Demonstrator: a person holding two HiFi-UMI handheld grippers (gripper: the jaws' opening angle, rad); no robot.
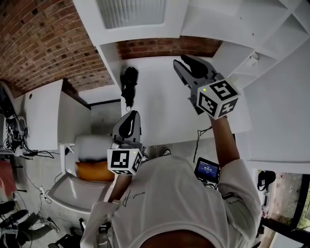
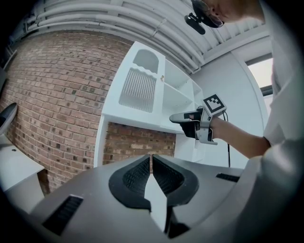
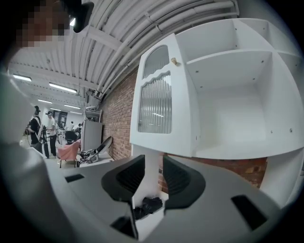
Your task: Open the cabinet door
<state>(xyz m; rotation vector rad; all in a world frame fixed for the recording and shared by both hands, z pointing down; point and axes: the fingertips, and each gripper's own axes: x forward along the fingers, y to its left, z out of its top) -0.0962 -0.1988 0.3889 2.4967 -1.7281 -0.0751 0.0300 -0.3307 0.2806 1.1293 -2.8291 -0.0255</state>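
The white wall cabinet point(image 3: 232, 102) stands open, its shelves bare. Its door point(image 3: 156, 102), with a ribbed glass pane and a small knob point(image 3: 174, 61) near the top edge, is swung out to the left. My right gripper point(image 3: 153, 161) is open and holds nothing; the door's lower edge shows above the gap, apart from the pads. In the head view that gripper point(image 1: 186, 65) is raised under the door point(image 1: 131, 14). The left gripper point(image 2: 151, 159) is shut and empty, held lower point(image 1: 131, 115). The left gripper view takes in the door point(image 2: 140, 85) and the right gripper point(image 2: 186, 118).
A white counter point(image 1: 160, 109) runs below the cabinet against a brick wall point(image 1: 43, 43), with a black object point(image 1: 129, 85) lying on it. A chair with an orange cushion point(image 1: 94, 170) stands at the lower left. People point(image 3: 50, 128) stand far off in the room.
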